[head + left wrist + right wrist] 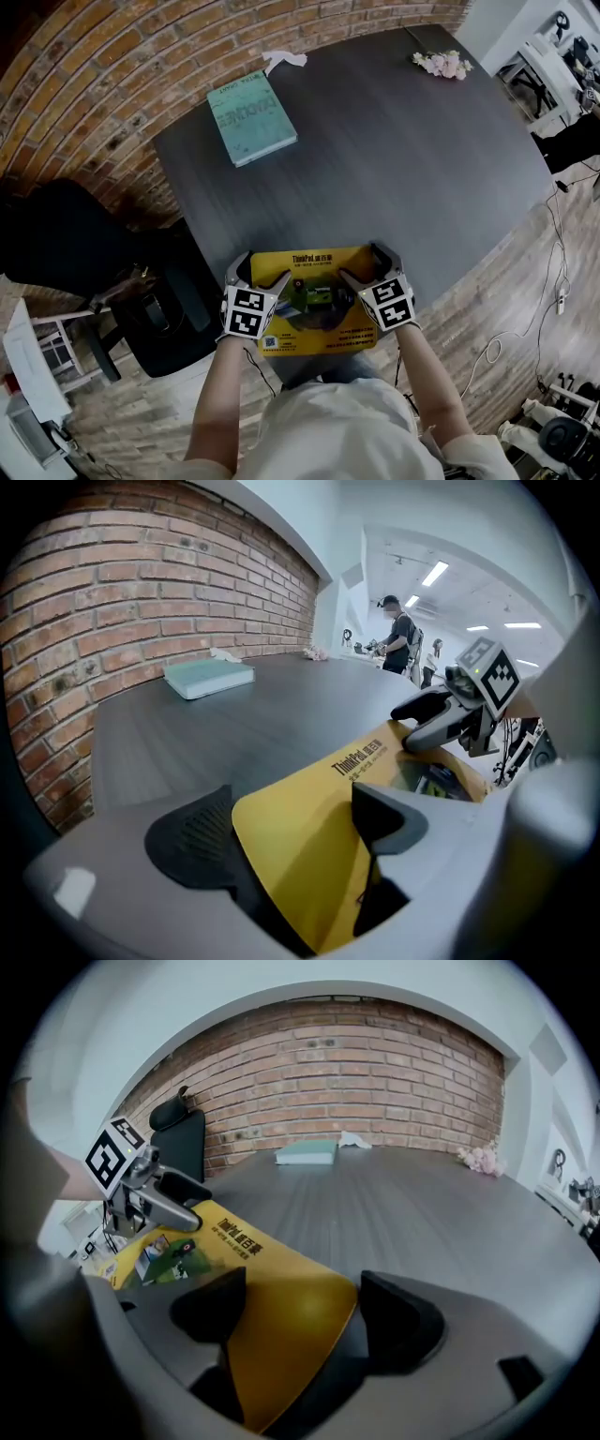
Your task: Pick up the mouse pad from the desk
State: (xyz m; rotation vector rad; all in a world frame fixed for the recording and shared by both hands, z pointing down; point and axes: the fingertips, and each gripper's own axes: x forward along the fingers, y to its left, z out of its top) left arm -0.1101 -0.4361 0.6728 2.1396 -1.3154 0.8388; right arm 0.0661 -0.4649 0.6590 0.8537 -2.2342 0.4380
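A yellow mouse pad (323, 272) with black print and a green picture lies at the near edge of the dark desk (394, 159). My left gripper (261, 272) stands open over its left far corner, one finger on each side of the pad's edge. My right gripper (364, 264) stands open the same way at the right far corner. In the left gripper view the mouse pad (375, 757) runs between the wide jaws of the left gripper (291, 822), and the right gripper (427, 719) shows beyond. In the right gripper view the pad's corner (272, 1279) lies between the spread fingers of the right gripper (300, 1312).
A teal book (251, 117) lies at the desk's far left, with a crumpled white paper (284, 61) behind it. Pink flowers (443, 64) sit at the far right corner. A black chair (94, 253) stands left of the desk by the brick wall. A person (401, 639) stands far off.
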